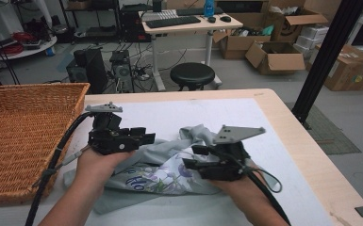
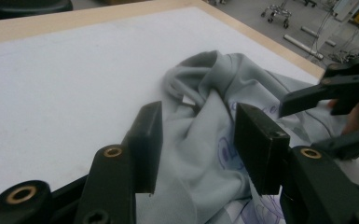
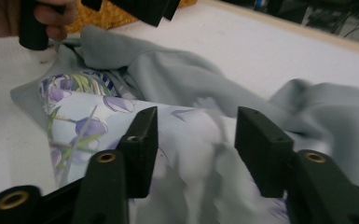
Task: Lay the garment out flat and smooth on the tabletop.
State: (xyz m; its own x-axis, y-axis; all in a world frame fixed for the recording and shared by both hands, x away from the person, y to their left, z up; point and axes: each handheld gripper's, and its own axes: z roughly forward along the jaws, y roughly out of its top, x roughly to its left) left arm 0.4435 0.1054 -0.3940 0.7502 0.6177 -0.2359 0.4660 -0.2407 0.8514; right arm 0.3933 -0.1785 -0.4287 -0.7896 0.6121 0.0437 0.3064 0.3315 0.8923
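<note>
A pale grey-blue garment (image 1: 165,165) with a purple flower print lies crumpled on the white mat (image 1: 169,110). My left gripper (image 1: 144,137) hovers over its left part, jaws open and pointing right. In the left gripper view the left gripper (image 2: 196,109) has its pads apart over the garment's (image 2: 205,140) folds, without pinching them. My right gripper (image 1: 193,157) is over the garment's right part, pointing left, also open. In the right gripper view the right gripper (image 3: 196,114) stands spread above the printed cloth (image 3: 168,74), slightly blurred.
A large wicker basket (image 1: 37,88) sits at the table's left, close to my left forearm. The wooden table edge (image 1: 287,122) runs along the right. A stool (image 1: 192,75), a desk and cardboard boxes stand on the floor beyond.
</note>
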